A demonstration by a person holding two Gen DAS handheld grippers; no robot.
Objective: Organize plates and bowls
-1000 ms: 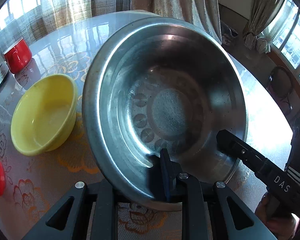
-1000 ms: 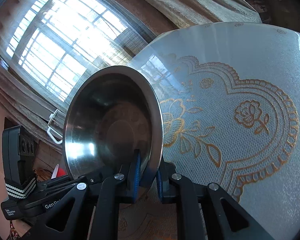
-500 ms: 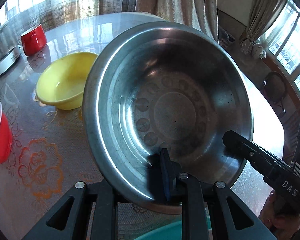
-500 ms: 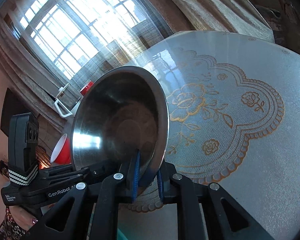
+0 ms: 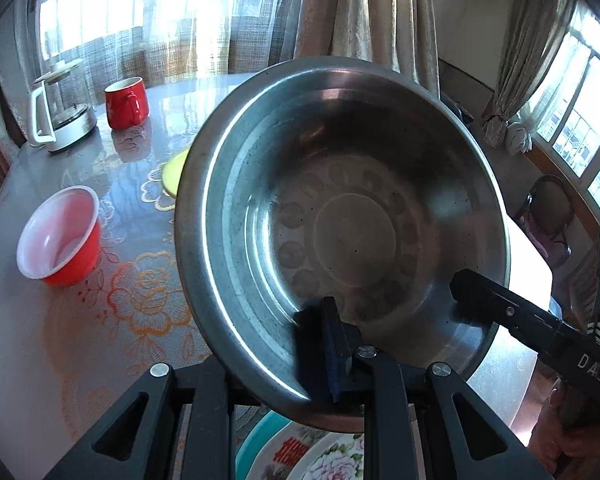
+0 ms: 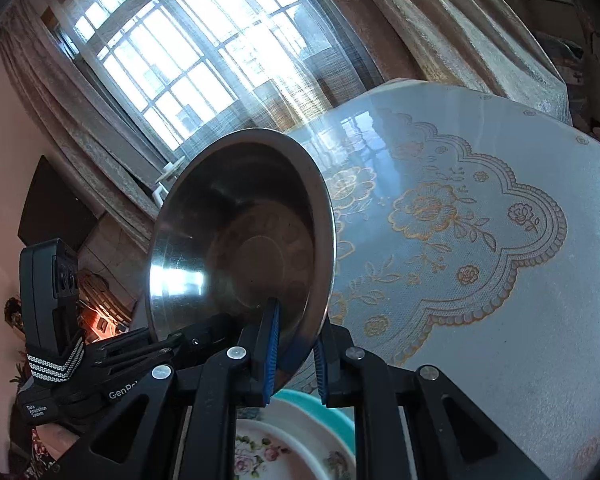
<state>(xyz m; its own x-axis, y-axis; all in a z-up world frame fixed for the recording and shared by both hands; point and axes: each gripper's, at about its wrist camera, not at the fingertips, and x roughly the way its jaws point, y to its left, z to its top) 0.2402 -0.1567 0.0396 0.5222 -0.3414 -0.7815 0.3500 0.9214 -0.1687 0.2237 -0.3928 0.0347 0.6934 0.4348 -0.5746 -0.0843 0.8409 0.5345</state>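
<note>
A large steel bowl [image 5: 340, 232] hangs tilted above the table, held at its rim by both grippers. My left gripper [image 5: 324, 360] is shut on the near rim, with one blue pad inside the bowl and the other finger hidden beneath it. From the right, my right gripper [image 5: 472, 284] reaches onto the same rim. In the right wrist view the steel bowl [image 6: 240, 248] stands on edge, and my right gripper [image 6: 294, 344] pinches its rim between blue pads. Below lie a floral plate [image 6: 268, 452] and a teal plate [image 6: 324, 408].
On the round table [image 5: 40, 360] stand a red bowl with a white inside [image 5: 60, 236], a yellow bowl [image 5: 174, 178] mostly hidden behind the steel bowl, a red mug [image 5: 126, 102] and a glass kettle [image 5: 60, 116]. A lace cloth [image 6: 460, 240] covers the right half.
Both grippers have carried the steel bowl upward and toward the near side. The yellow bowl has slipped behind it, and the teal and floral plates have come into view below.
</note>
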